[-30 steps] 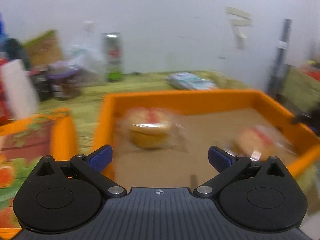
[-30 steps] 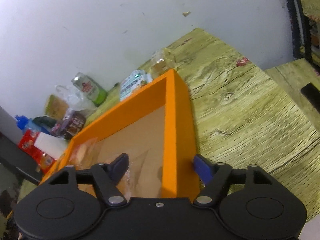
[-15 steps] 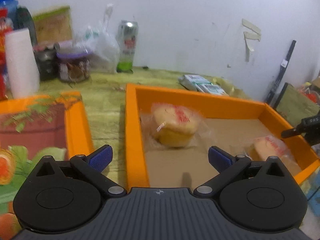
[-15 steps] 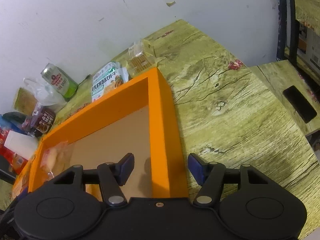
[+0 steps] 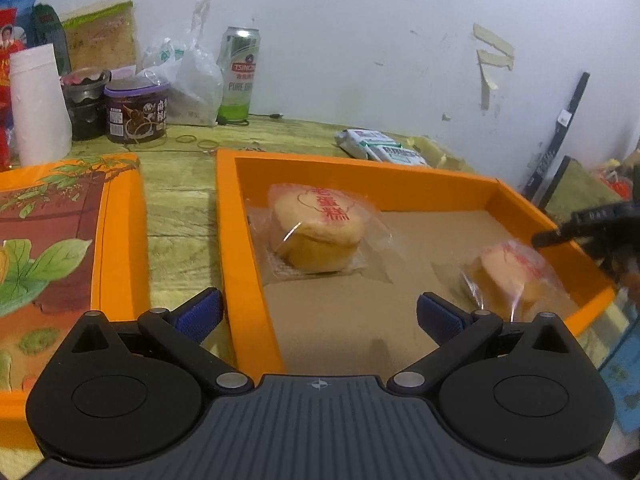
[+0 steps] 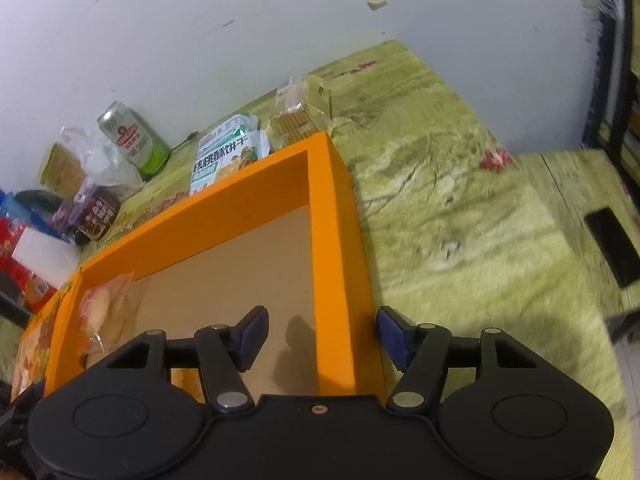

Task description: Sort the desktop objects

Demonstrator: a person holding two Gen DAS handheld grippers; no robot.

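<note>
a: where are the cakes?
b: both in the orange tray (image 5: 228,240); one wrapped cake (image 5: 316,232) at eleven o'clock, the second cake (image 5: 516,276) at four.
a: the claws?
b: left gripper (image 5: 318,316) wide, empty. right gripper (image 6: 320,334) half spread, astride the tray's wall (image 6: 336,264), gripping nothing.
</note>
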